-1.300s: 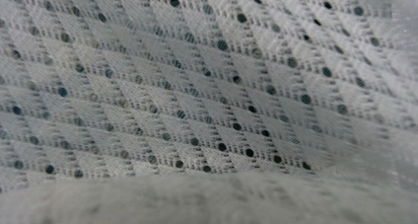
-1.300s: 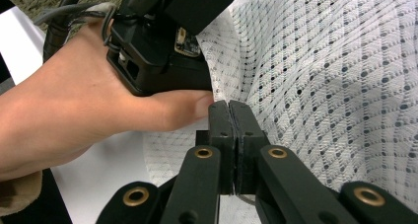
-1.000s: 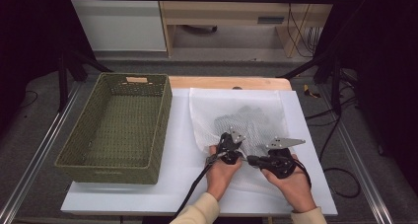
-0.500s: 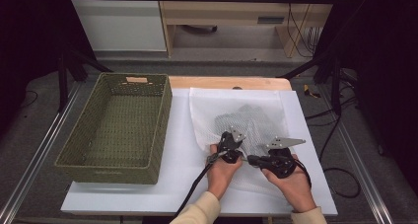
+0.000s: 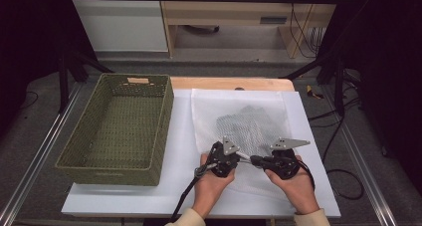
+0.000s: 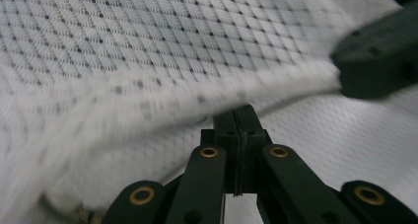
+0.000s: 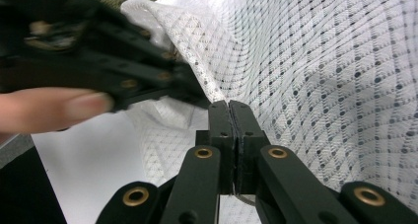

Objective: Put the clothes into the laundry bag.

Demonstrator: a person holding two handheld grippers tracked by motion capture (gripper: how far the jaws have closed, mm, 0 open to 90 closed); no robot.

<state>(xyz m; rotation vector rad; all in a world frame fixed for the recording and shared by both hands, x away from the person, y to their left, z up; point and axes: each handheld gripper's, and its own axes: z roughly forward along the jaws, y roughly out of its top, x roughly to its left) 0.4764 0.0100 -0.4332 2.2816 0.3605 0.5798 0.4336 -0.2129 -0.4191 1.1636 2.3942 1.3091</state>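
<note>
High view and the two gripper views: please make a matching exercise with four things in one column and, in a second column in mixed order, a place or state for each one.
Things:
1. woven basket
2. mesh bag
3. left gripper
4. white sheet

Places or states:
A. lies flat and covers most of the table top
B. stands at the left side of the table, with nothing inside
C. jaws shut on the near edge of the fabric
D. white netting with dark dots, lying to the right of the basket

Pairs: 1-B, 2-D, 3-C, 4-A
</note>
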